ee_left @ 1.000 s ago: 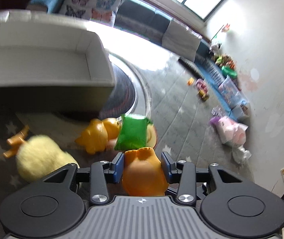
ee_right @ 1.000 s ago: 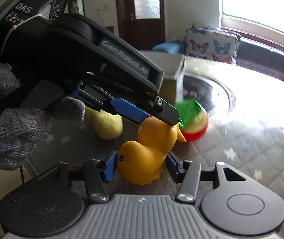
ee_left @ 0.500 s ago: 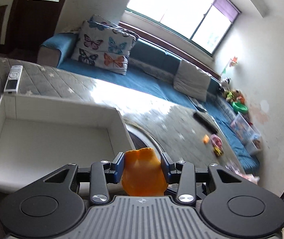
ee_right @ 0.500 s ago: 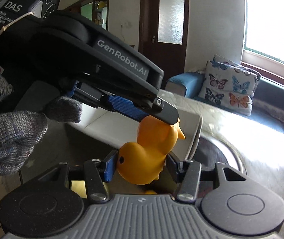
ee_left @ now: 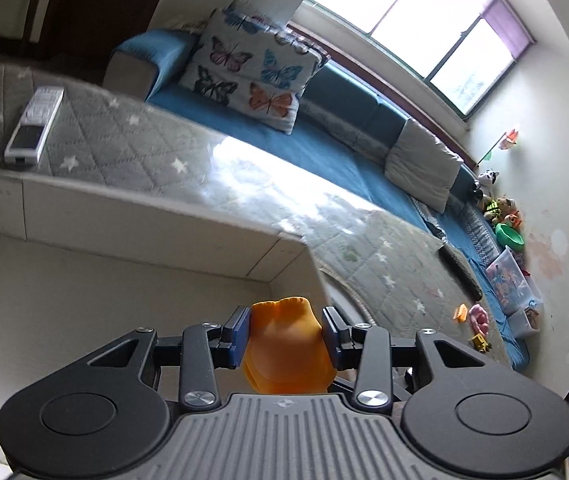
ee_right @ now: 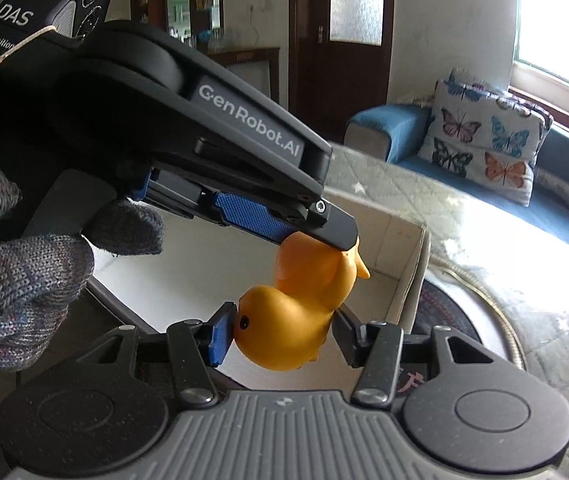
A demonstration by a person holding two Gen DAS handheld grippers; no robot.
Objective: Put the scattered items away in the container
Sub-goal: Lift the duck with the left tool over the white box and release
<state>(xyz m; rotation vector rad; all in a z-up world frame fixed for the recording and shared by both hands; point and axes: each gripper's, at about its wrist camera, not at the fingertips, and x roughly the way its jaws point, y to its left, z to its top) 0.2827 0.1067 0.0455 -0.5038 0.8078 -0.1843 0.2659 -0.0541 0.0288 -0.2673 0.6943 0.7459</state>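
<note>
My left gripper (ee_left: 286,334) is shut on an orange rubber duck (ee_left: 284,350) and holds it above the near right part of a white open box (ee_left: 144,240), which looks empty inside. My right gripper (ee_right: 282,338) is shut on a second orange rubber duck (ee_right: 284,332), also over the box (ee_right: 412,264). In the right wrist view the left gripper (ee_right: 308,236) reaches in from the upper left with its duck (ee_right: 324,270) just above and touching mine.
A remote control (ee_left: 34,124) lies on the grey star-patterned quilt (ee_left: 132,152) behind the box. A blue sofa with a butterfly cushion (ee_left: 252,68) stands beyond. Toys (ee_left: 478,318) lie on the floor at right by the wall. A gloved hand (ee_right: 16,280) holds the left gripper.
Both grippers have lifted their ducks from the table, away from the yellow plush and green toy, up and over the white box. Both stay shut.
</note>
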